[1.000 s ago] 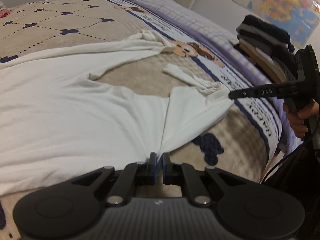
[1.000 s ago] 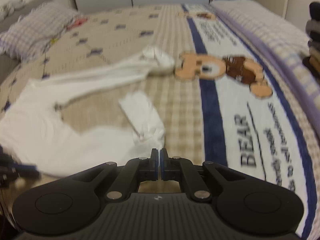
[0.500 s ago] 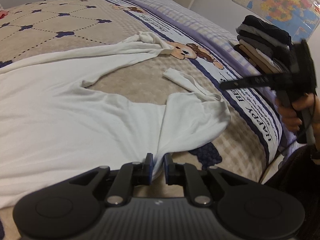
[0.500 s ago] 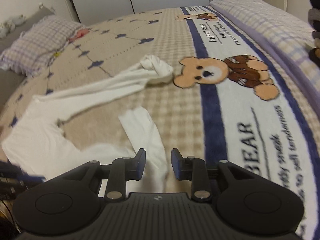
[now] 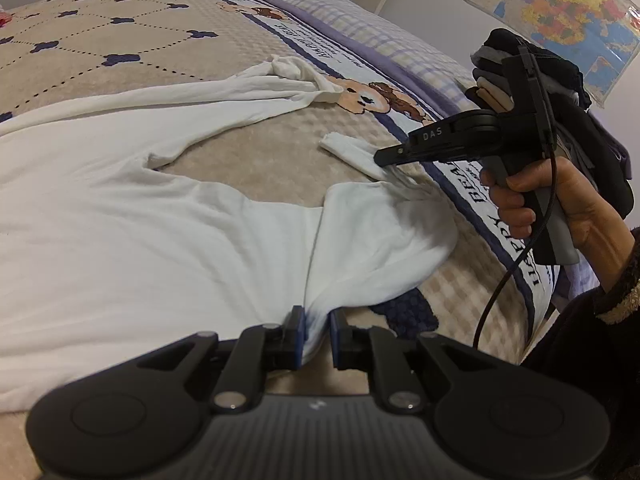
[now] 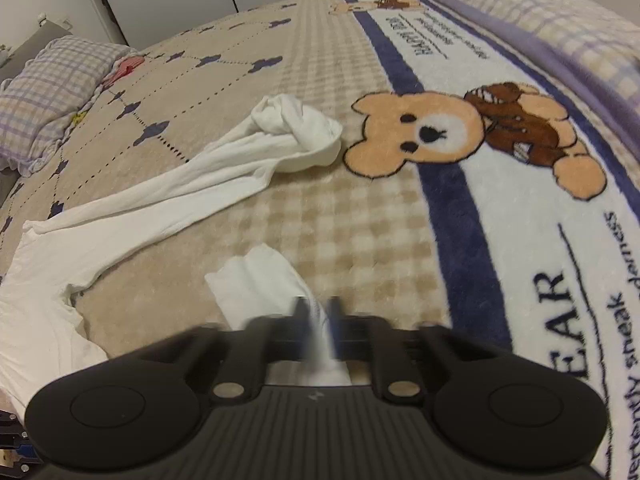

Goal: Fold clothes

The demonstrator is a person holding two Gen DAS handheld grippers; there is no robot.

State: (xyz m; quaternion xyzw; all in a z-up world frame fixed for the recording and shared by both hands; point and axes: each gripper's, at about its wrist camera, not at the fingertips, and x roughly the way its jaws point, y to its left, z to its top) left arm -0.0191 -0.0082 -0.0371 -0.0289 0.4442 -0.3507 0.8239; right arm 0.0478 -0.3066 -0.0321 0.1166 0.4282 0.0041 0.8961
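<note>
A white long-sleeved shirt (image 5: pixel 132 232) lies spread on the bed. Its far sleeve (image 6: pixel 192 184) stretches toward the bear print and ends in a bunched cuff (image 6: pixel 296 128). Its near sleeve (image 6: pixel 260 284) lies folded back over the body. My left gripper (image 5: pixel 317 338) is slightly open, with the shirt's hem fold loose between its pads. My right gripper (image 6: pixel 318 320) is blurred and slightly open astride the near sleeve; in the left wrist view its fingertips (image 5: pixel 384 157) sit at that sleeve.
The bed has a beige quilt (image 5: pixel 100 36) and a white and blue bear blanket (image 6: pixel 460 132). A stack of folded dark clothes (image 5: pixel 552 92) stands at the right edge. A checked pillow (image 6: pixel 44 96) lies far left.
Both grippers were shut on the shirt a second ago and have opened. The right gripper let go of the sleeve, lifted off, then came back down over it. The left jaws parted a little.
</note>
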